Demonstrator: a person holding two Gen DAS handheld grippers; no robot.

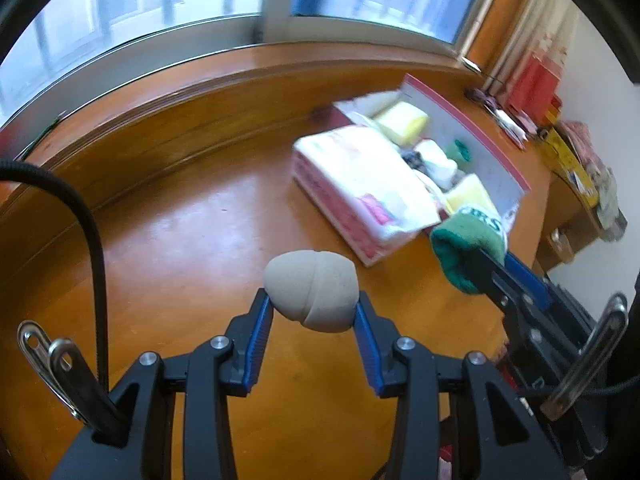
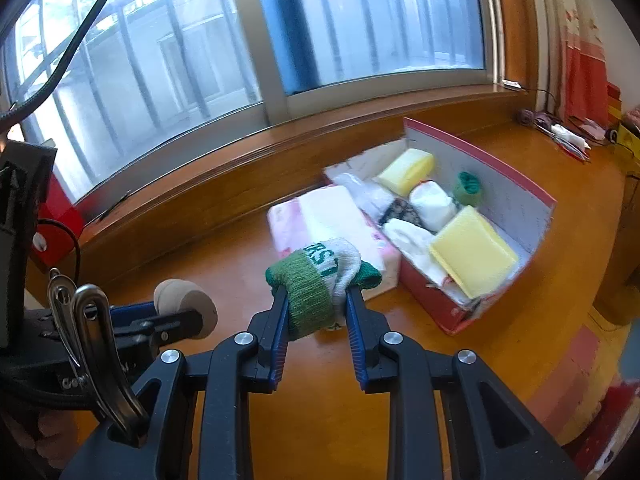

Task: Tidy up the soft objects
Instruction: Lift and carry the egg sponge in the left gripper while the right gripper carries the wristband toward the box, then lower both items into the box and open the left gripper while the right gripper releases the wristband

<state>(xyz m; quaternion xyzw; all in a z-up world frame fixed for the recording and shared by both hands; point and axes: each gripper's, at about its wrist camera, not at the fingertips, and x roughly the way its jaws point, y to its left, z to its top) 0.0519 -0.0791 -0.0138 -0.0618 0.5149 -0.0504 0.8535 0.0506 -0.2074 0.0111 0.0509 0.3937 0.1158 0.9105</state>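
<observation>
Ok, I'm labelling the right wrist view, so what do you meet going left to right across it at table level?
Tan rounded foam sponge in the left gripper → green-and-white knitted sock in the right gripper → pink-and-white tissue pack → red-edged cardboard box of soft items.

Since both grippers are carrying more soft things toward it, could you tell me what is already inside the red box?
Inside the red box: two yellow sponges, white soft bundles, a green rolled item and a dark patterned piece. Whatever lies beneath them is covered.
</observation>
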